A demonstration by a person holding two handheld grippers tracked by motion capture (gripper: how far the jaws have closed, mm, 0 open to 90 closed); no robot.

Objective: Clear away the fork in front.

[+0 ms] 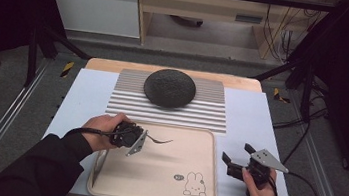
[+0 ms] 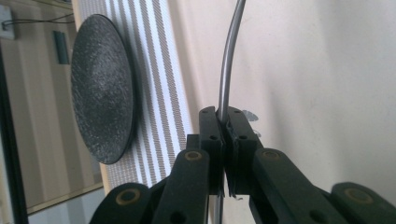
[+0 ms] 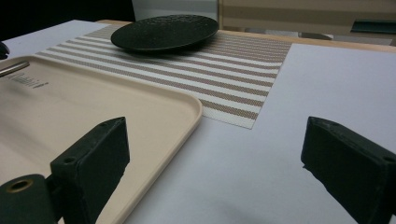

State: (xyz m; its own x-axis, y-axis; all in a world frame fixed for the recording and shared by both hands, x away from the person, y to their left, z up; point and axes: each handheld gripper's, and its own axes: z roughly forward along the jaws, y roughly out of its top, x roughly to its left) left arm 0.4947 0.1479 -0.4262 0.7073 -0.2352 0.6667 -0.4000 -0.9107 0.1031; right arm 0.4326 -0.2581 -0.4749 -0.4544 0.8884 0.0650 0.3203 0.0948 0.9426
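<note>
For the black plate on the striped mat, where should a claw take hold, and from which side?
Grip the black plate at its rim, on the edge nearest the tray, coming in low and level from the person's side. It is shallow and round, with an edge that lifts slightly off the striped mat, so one jaw could probably slip under. The open right claw is free; the left claw holds a metal utensil.
</note>
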